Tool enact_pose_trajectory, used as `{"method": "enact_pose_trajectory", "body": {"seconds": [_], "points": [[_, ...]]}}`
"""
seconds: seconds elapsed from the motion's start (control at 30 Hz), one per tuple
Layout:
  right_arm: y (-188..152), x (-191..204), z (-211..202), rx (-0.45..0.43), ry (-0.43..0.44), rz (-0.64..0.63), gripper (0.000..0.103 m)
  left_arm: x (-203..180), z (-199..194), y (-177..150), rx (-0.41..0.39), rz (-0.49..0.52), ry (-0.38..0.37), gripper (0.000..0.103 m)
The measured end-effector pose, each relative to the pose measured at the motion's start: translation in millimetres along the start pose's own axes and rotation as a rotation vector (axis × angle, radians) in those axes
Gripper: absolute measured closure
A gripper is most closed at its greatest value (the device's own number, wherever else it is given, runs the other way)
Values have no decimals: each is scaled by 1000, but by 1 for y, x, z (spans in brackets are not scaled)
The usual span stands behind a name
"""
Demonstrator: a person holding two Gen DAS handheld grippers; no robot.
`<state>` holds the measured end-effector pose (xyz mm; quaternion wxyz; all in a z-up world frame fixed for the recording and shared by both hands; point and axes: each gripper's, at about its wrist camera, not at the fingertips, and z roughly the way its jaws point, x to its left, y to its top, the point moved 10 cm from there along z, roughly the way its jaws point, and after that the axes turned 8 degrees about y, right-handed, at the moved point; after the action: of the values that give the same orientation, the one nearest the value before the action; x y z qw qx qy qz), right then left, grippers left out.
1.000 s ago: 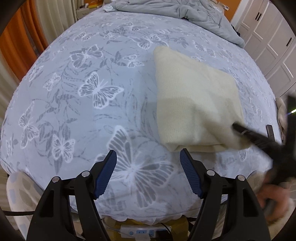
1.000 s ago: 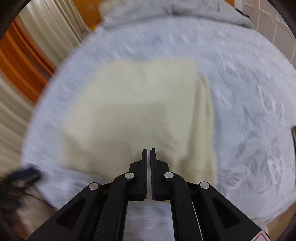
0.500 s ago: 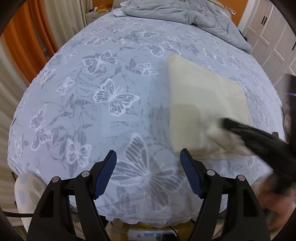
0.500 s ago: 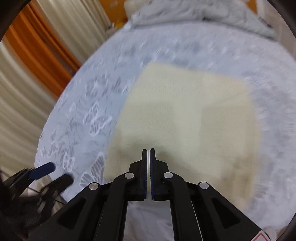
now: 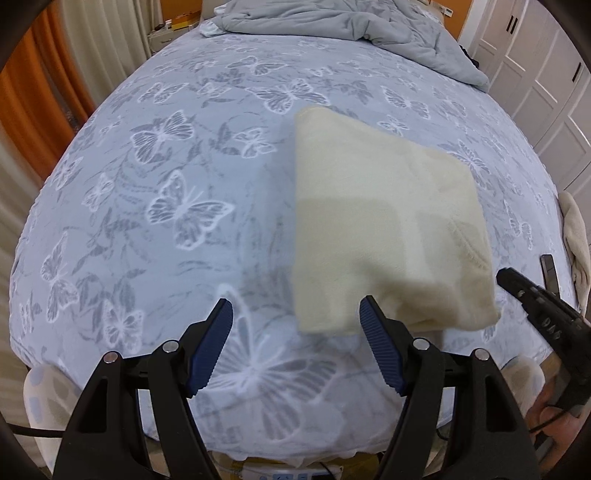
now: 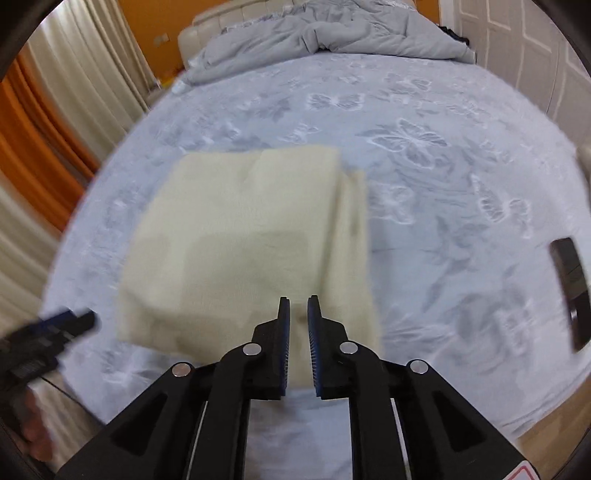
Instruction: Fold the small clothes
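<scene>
Presently, a cream cloth (image 5: pixel 388 229) is found lying folded into a rough rectangle on the butterfly-print bedspread (image 5: pixel 177 192), towards the near edge of the bed and on the right of the left wrist view. A layered edge is noted along its right side in the right wrist view, where a lower layer shows beyond the top one.

The left gripper (image 5: pixel 295 347) is held above the bedspread with its jaws well apart and nothing between them; its right finger overlaps the near edge of the cloth in the picture, though contact cannot be confirmed. The right gripper (image 6: pixel 298 332) is poised over the near edge of the cloth. Its jaws have just been opening and now stand a narrow gap apart; no cloth is seen pinched between them, and in the left wrist view this gripper is seen clear of the cloth's near right corner.

The fold just laid is judged to be released, and the step in hand is taken to be the change-over to the next fold or a final tidy. A further fold would call for the near corners to be taken, one in each gripper, with all layers caught together so that the stack does not slide apart. The uneven right edge may need squaring first.

A grey duvet (image 5: pixel 351 26) is heaped at the far end of the bed. A dark flat object (image 6: pixel 569 291) lies on the bedspread to the right, well apart from the cloth; its nature cannot be determined.
</scene>
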<state>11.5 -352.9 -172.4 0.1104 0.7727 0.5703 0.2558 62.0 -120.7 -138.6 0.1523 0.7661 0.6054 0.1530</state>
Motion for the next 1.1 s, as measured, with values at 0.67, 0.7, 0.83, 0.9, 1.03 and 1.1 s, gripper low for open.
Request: {"method": "enact_pose_trajectory", "body": {"seconds": [0.67,0.7,0.83,0.9,1.03,1.1], "points": [[-9,-3,10,54,231,130,40,-41,37,22,60,-53,-56,20],[-10,3,21,75,226,108,43,-39,35,20,57,-51,-55,20],[4,6,35,64,202,63,86,-23,29,15,50,-63,-46,20],[29,9,0,-48,224,59,86,-13,24,15,47,-72,-53,20],[18,-15,17,-6,105,-4,86,-2,28,11,56,-107,-74,20],[-4,-24,49,45,100,-12,85,-3,38,5,99,-128,-83,20]]}}
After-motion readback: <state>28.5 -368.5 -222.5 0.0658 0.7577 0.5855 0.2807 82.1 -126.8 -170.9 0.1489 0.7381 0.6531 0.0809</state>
